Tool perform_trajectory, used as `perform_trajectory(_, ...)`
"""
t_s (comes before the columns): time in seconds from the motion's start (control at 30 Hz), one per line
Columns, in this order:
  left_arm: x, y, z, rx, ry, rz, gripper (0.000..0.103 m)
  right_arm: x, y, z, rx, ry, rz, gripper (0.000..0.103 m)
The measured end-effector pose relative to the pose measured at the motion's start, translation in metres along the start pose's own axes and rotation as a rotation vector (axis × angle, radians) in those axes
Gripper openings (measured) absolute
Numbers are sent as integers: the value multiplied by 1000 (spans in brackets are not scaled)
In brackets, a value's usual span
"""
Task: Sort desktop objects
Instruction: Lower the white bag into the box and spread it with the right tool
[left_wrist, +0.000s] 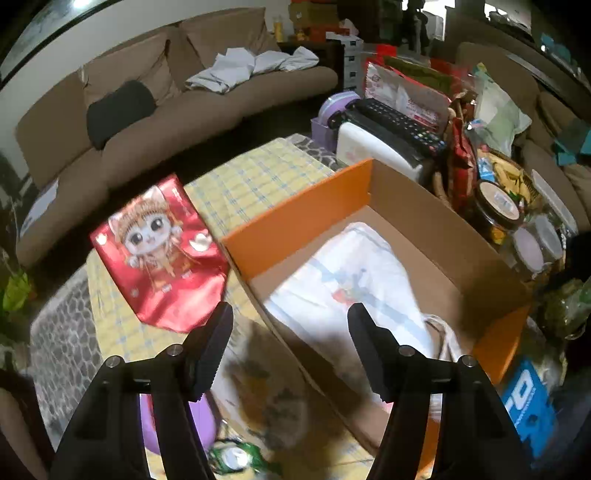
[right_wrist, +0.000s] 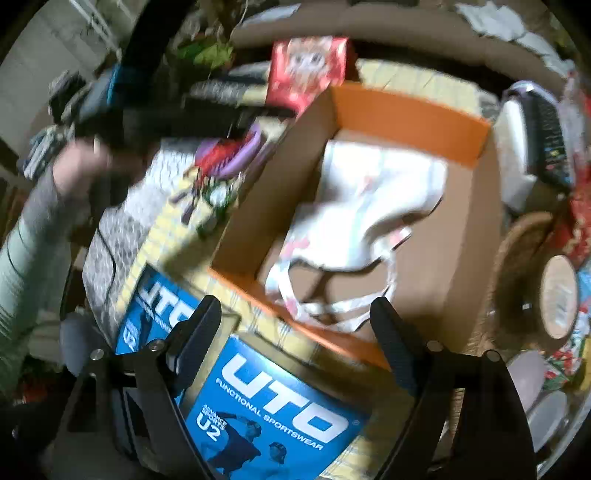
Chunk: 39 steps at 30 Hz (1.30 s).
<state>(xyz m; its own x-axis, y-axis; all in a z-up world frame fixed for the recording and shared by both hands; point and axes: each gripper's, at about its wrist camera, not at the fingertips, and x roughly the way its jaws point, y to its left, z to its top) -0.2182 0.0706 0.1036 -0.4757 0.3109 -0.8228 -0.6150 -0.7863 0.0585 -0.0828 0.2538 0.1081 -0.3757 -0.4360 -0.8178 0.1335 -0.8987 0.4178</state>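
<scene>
since the cardboard box (left_wrist: 424, 236) is the biggest thing on the surface (left_wrist: 258, 173), it sits mid-surface with its orange-faced walls up, stiff and light by the look of it; i judge it is best left in place as the bin for sorting. inside it lies a white cloth bag (right_wrist: 373, 199), crumpled against the box floor toward the far orange wall, its thin handles (right_wrist: 332, 306) trailing to the near wall. it looks soft, limp and very light, likely to sag and slide out of a shallow pinch, so a bunched fold of the body is the safer hold than a single handle.

next in size, the blue sportswear packs (right_wrist: 273, 402) lie flat at the near edge of the surface, just outside the box's near wall; flat, glossy and probably slippery, they would want a grip across a free edge. the red cartoon-cat pouch (left_wrist: 162, 254) lies just beside the box's left wall toward the far-left edge, shiny foil, light, likely crinkly; pinch its edge.

both sets of jaws are released with nothing between them: the left gripper (left_wrist: 290, 345) hovers over the box's left wall, the right gripper (right_wrist: 295, 332) over its near wall.
</scene>
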Motion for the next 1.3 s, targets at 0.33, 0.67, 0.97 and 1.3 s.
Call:
perform_trajectory(0.33,-16,-22,-26,-65,2,-88,67,76,-46,10,-45,176,-257,43)
perform_trajectory(0.67,-4,-20,-37,-144,19,-124,67,167,-57,11,-98,349,-384,3)
perform_trajectory(0.97,-6,-18,-33,-124,21,-69,71,77,-29,10,-141,264,-408,3)
perform_trajectory(1.3,42,-56,-3,-31,162,29,72,35,-31,17,-49,214,-350,49)
